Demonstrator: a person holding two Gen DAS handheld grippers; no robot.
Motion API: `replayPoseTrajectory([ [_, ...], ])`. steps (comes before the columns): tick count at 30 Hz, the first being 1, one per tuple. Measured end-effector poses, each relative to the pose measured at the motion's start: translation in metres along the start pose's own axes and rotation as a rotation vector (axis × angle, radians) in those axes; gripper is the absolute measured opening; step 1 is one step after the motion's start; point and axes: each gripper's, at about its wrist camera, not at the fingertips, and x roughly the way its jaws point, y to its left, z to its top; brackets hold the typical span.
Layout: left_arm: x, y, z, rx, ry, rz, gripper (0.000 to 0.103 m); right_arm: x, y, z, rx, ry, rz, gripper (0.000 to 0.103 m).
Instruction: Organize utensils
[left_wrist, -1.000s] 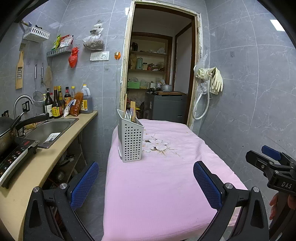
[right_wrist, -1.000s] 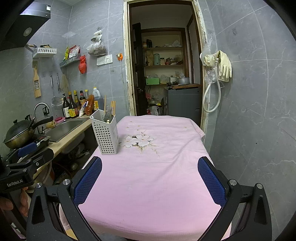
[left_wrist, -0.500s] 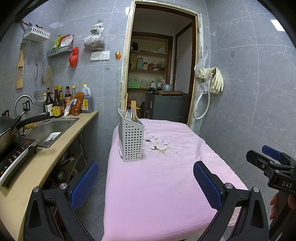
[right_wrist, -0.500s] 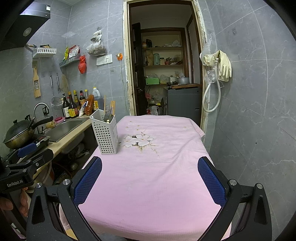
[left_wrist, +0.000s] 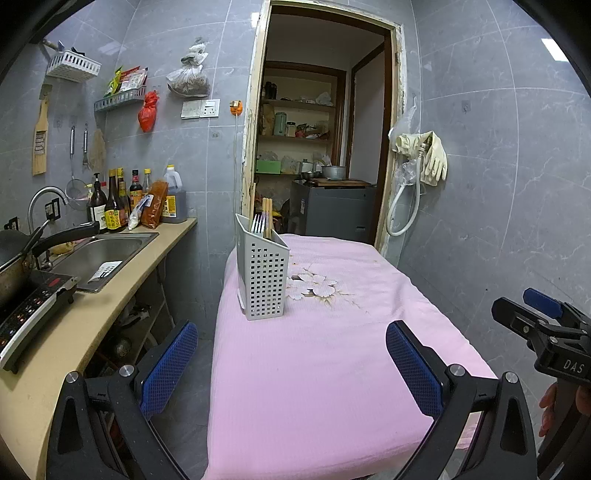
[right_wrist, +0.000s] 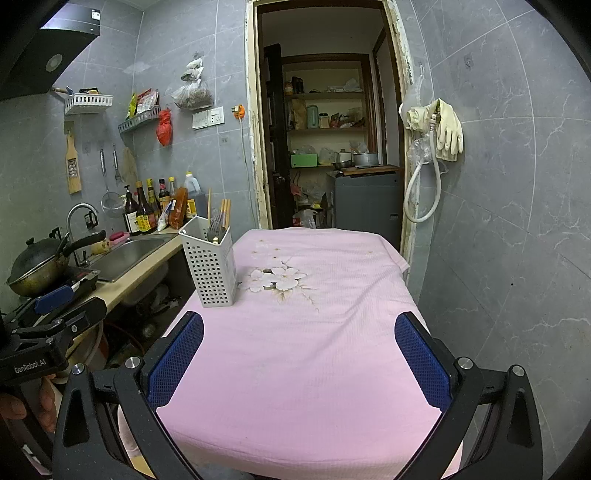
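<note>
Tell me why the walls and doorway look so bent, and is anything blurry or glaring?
Left wrist view: fisheye lens bows the door frame and tile lines, black corners; a ceiling light reflects on the wall tile. Right wrist view: same bowing; the utensil holder and pink tablecloth look sharp, evenly lit, with soft shadows.

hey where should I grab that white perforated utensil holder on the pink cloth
Probably the utensil holder by its flat perforated side walls, below the rim, coming level from the near side with the left gripper, jaws wide open. It stands upright, and the chopsticks block a top grasp.
</note>
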Motion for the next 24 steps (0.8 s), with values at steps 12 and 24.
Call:
replayPoseTrajectory([
  [12, 0.0004, 0.0024, -0.0005, 0.0, 0.002, 0.0, 0.103, 0.0001, 0.0015, -0.0012, -0.001, 0.002, 0.0, 0.102],
  [24, 0.0033, 0.0017, -0.0019, -0.012, 0.016, -0.009, 0.103, 0.0013, 0.0018, -0.0028, 0.001, 0.005, -0.001, 0.102],
])
